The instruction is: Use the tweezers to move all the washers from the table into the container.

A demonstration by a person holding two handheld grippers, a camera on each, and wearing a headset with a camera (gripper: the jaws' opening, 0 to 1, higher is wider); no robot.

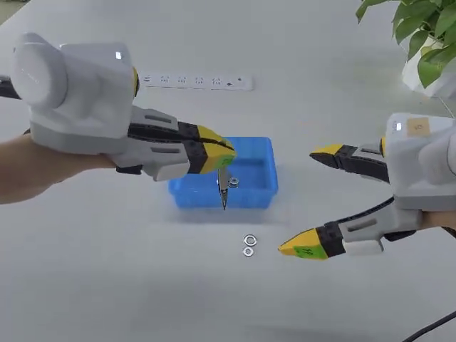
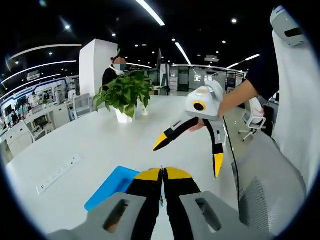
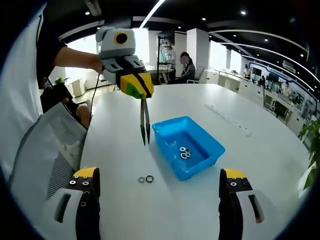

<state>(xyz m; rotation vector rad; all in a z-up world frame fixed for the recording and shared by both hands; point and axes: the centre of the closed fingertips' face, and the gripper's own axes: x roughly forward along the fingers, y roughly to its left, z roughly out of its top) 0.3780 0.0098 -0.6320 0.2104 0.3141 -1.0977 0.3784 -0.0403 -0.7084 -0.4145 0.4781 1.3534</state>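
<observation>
My left hand-held gripper point(image 1: 222, 153) looms closest in the head view. Its jaws are closed tight on the tweezers point(image 1: 224, 187), which hang straight down from its yellow tips. The tweezer points sit at the edge of the blue container point(image 1: 246, 198) just below it, and I cannot tell whether they pinch anything. A few washers point(image 3: 184, 151) lie on the container floor.

Two loose washers point(image 1: 249, 245) lie side by side on the table point(image 1: 107, 285). They are just off the lower tip of my right hand-held gripper point(image 1: 298, 201), between it and the container. The right hand-held gripper is spread wide and holds nothing.

The table is a broad, plain white surface. Beyond the left hand-held gripper a white power strip point(image 1: 197, 82) lies flat on it. Past the right one a leafy plant point(image 1: 420, 28) stands in a white pot.

The room is an open office with a dark ceiling and long light strips. I can see a white column point(image 2: 97, 62), rows of desks and people seated far off. A grey mesh chair point(image 3: 55, 145) stands at the table edge.
</observation>
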